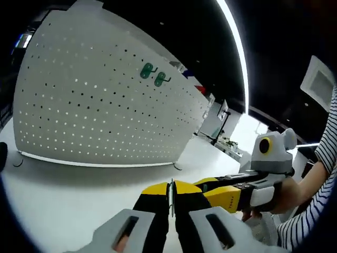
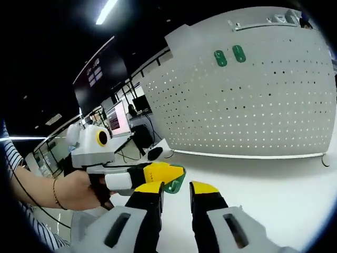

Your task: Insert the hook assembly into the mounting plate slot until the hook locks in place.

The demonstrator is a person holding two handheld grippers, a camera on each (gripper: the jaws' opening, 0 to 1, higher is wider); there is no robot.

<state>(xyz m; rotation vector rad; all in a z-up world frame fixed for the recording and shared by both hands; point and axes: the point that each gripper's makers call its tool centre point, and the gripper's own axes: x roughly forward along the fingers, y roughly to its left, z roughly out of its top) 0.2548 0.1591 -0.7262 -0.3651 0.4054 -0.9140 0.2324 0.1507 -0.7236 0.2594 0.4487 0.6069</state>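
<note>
White perforated pegboard (image 1: 100, 105), two green rounded hooks (image 1: 152, 75) mounted.

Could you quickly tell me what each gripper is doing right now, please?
Left gripper: shut on a thin green hook, seen edge-on.
Right gripper: open, holding nothing.

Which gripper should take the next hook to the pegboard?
Left, probably: the left gripper is shut on a green hook. The right gripper stands open, holding nothing. Two hooks already hang on the pegboard.

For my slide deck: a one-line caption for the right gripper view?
Left gripper holds a translucent green hook near the open right gripper, facing the white perforated pegboard.
</note>
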